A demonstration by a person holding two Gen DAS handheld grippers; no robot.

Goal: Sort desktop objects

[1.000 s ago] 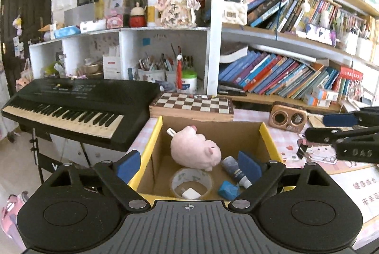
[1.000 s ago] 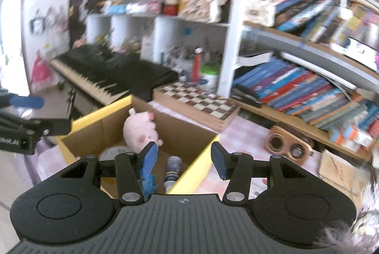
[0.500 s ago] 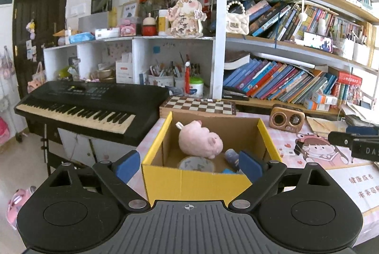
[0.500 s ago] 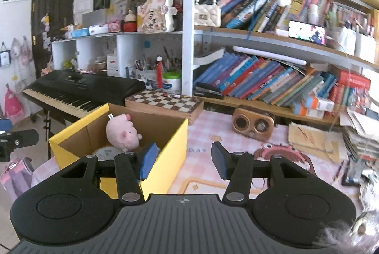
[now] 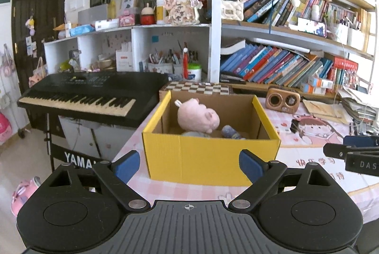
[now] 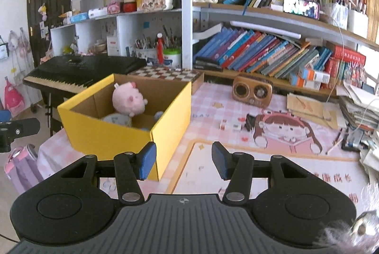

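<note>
A yellow cardboard box (image 5: 210, 159) stands on the pink desk mat, also in the right wrist view (image 6: 118, 137). Inside it lie a pink plush pig (image 5: 197, 117), a tape roll (image 6: 117, 118) and a small grey-blue bottle (image 5: 231, 131). My left gripper (image 5: 189, 165) is open and empty, in front of the box's near wall. My right gripper (image 6: 183, 160) is open and empty, to the right of the box's near corner, over the mat. The right gripper's side shows at the left wrist view's right edge (image 5: 355, 156).
A black keyboard (image 5: 90, 95) stands left of the desk. A chessboard (image 5: 197, 88) lies behind the box. A wooden radio (image 6: 252, 91), small blocks (image 6: 231, 126), stacked papers (image 6: 360, 107) and pens lie on the mat. Bookshelves (image 6: 272, 52) rise behind.
Both grippers have pulled back and away from above the box. The box now sits farther off, seen from the front, with its contents left inside.
</note>
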